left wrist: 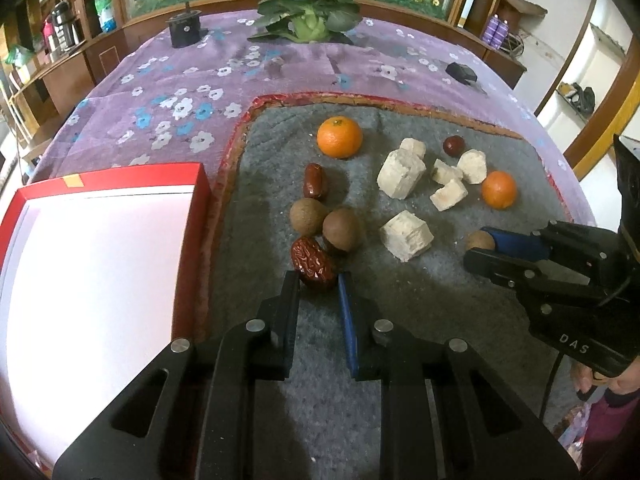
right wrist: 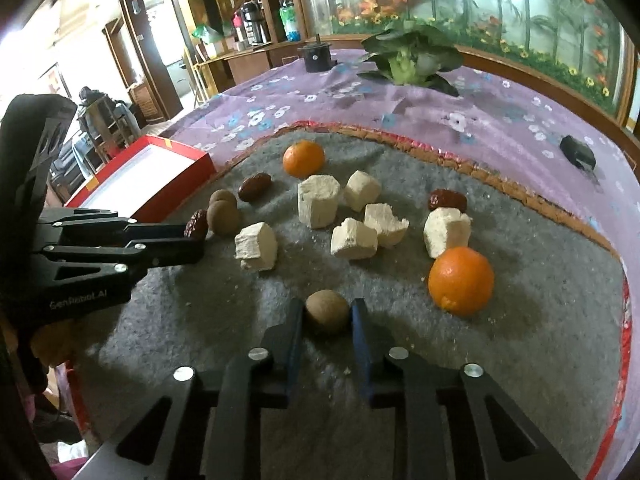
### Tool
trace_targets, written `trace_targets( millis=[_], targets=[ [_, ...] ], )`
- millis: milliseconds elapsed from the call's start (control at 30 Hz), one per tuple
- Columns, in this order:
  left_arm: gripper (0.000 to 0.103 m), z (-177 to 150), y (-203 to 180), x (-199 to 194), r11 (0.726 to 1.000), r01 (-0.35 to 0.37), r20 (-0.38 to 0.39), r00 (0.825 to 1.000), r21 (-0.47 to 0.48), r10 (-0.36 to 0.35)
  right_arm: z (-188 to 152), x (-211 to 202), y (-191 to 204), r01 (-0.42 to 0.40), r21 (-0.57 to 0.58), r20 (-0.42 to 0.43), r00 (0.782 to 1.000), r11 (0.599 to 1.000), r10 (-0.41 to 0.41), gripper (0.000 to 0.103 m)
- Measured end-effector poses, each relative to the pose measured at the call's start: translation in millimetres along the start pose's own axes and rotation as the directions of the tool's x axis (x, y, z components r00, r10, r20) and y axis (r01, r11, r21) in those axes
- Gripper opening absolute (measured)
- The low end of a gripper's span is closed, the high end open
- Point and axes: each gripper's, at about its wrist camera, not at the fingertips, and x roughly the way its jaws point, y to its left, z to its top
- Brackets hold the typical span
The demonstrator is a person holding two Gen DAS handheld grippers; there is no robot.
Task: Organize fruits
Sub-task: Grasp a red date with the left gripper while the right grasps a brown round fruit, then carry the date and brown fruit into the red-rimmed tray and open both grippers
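Observation:
On the grey felt mat (left wrist: 440, 312) lie two oranges (left wrist: 339, 137) (left wrist: 499, 189), red dates, brown longans and several pale cubes (left wrist: 401, 173). My left gripper (left wrist: 318, 280) has its jaws closed around a wrinkled red date (left wrist: 313, 263) on the mat; it shows in the right wrist view (right wrist: 196, 236). Two longans (left wrist: 341, 229) touch just beyond the date. My right gripper (right wrist: 326, 312) has its jaws closed around a single brown longan (right wrist: 327, 311) on the mat, also seen from the left wrist (left wrist: 480, 241). An orange (right wrist: 461, 281) sits to its right.
An open red box with white inside (left wrist: 100, 264) stands left of the mat. On the purple flowered cloth (left wrist: 168, 96) are a leafy green vegetable (left wrist: 308, 12), a black device (left wrist: 184, 30) and a small black object (left wrist: 461, 72). Shelves and cabinets ring the table.

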Motion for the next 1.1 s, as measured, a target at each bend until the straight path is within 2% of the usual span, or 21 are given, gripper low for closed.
trace_targets(
  millis=[300,567,800,1100],
  targets=[
    [0.018,-4,7,-35,0.999,-0.004,0.066,0.998,-0.033,0.007,6,-17,18,-0.039,-0.022,0.032,0.999,0.999,0.039,0.023],
    [0.018,-10,38,-68,0.993,-0.079,0.118,0.989,-0.088,0.089,24,-17,55,-0.093,-0.087,0.041,0.994,0.992,0.097,0.022],
    [0.018,-16,75,-79,0.977,-0.14,0.117,0.98,-0.158,0.159,45,-2,90,-0.131,-0.157,0.026,0.99,0.979,0.137,0.022],
    [0.018,-9,115,-64,0.961,-0.177,0.071,0.978,-0.212,0.196,83,27,132,-0.177,-0.219,-0.001,0.983,0.96,0.181,0.022]
  ],
)
